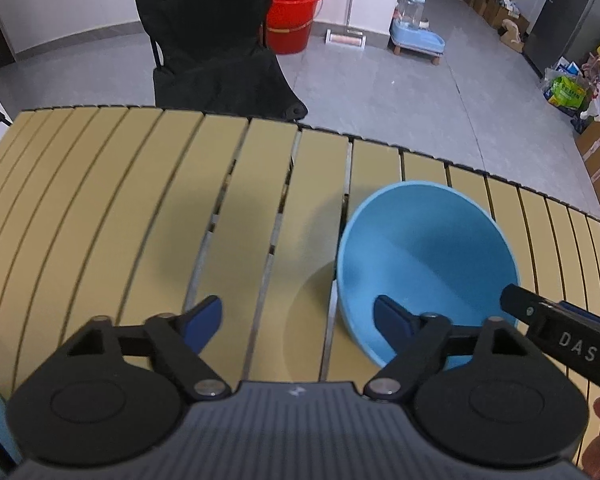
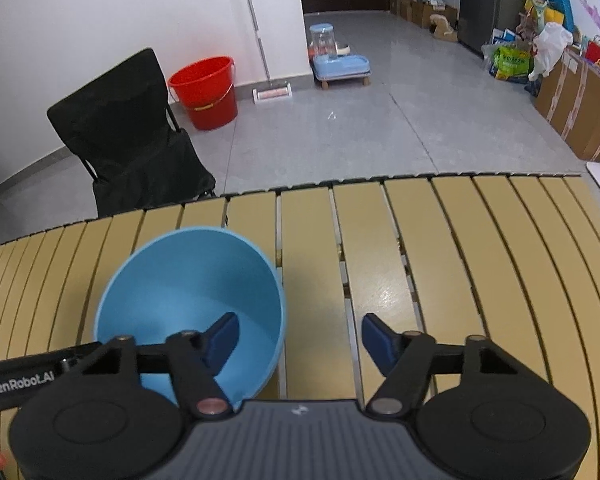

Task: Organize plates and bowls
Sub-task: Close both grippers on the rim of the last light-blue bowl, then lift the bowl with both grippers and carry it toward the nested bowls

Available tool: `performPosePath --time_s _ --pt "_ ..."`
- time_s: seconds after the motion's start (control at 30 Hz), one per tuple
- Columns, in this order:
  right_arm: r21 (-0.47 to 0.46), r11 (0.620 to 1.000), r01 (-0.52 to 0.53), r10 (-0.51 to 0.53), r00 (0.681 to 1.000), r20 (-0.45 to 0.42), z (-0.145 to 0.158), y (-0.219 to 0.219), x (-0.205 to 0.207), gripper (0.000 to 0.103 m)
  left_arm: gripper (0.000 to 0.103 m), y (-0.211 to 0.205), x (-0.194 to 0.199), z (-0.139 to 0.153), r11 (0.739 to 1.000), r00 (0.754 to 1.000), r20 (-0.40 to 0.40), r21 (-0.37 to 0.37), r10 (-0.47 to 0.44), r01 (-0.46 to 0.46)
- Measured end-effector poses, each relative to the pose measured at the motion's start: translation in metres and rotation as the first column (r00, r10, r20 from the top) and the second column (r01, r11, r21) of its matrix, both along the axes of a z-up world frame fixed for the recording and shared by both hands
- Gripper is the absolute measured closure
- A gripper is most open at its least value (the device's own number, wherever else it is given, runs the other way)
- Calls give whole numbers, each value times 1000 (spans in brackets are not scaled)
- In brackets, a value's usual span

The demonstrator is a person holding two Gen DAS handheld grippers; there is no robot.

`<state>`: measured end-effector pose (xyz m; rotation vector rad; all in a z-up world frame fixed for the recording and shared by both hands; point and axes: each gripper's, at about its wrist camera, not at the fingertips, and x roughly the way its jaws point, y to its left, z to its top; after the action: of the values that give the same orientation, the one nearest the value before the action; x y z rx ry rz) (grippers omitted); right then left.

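Both tongs first: our left gripper (image 1: 298, 322) has its jaws partway open, right finger (image 1: 392, 320) dipped inside the blue bowl (image 1: 428, 252), left finger over bare slats, so the bowl's left wall sits between them; whether either pad touches the wall we can't tell. Our right gripper (image 2: 298, 340) mirrors that, also partway open, left finger (image 2: 222, 338) inside the same bowl (image 2: 188, 300), other finger outside over the table (image 2: 460, 260). Gripper bodies hide the bowl's near rim in both views. Bowl's got nothing in it and sits on the slatted table, back from the far edge. Loads of free tabletop either side. Behind the table: black chair (image 1: 208, 40), red bucket (image 1: 292, 16). Something blue at the left wrist view's bottom-left corner is cut off, can't make it out
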<state>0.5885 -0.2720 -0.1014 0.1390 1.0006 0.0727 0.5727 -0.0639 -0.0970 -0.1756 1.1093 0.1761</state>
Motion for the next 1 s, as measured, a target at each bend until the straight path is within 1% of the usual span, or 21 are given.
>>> performPosePath --time_s 0.07,0.1,0.13,0.17,0.23,0.27,0.3,0.33,0.37,0.4,0.43,0.5,0.53,0.6,0.77,1.0 --pt "15 1000 1 -1 1000 -8 -5 0 3 46 38 -1 4 -5 1000 1000 -18 -12 1 -1" --pt "23 1000 3 -3 1000 -11 -8 0 4 50 45 -2 5 -7 1000 1000 -22 -15 2 -2" --pt "29 1000 6 -6 1000 -14 -10 0 5 54 47 -2 6 -9 1000 1000 -24 -15 1 -1" --pt "33 999 9 -8 1000 -16 -11 0 6 56 51 -3 7 -10 1000 1000 -26 -15 -3 3" --pt "44 999 14 -13 1000 -17 -13 -1 6 65 56 -5 9 -12 1000 1000 -28 -20 -11 10" --pt "49 999 16 -15 1000 -18 -13 -1 6 67 60 -5 10 -13 1000 1000 -27 -23 -13 13" --pt "53 998 16 -15 1000 -21 -14 -1 6 72 65 -6 10 -13 999 999 -27 -27 -18 17" --pt "58 998 16 -15 1000 -24 -16 -1 7 77 68 -7 10 -14 999 999 -28 -30 -21 20" --pt "62 998 16 -14 1000 -26 -16 -1 7 79 72 -8 11 -14 999 999 -27 -33 -24 23" --pt "65 998 14 -12 1000 -28 -17 0 7 85 76 -9 11 -14 999 999 -24 -36 -30 29" --pt "69 998 12 -10 1000 -29 -17 0 6 87 78 -10 12 -14 999 999 -20 -36 -35 34" --pt "76 997 7 -5 1000 -26 -17 1 4 90 85 -13 11 -14 998 999 -13 -36 -46 46" --pt "79 997 4 -2 1000 -24 -17 1 4 94 87 -13 11 -14 998 999 -9 -39 -50 50" --pt "87 996 -2 4 1000 -21 -17 2 4 96 92 -16 11 -13 998 998 -5 -37 -60 60" --pt "73 997 -3 5 1000 -18 -17 4 2 97 93 -21 11 -13 997 997 1 -20 -75 75" --pt "76 997 3 -2 1000 -10 -15 2 2 97 93 -25 8 -9 996 996 16 4 -88 87"
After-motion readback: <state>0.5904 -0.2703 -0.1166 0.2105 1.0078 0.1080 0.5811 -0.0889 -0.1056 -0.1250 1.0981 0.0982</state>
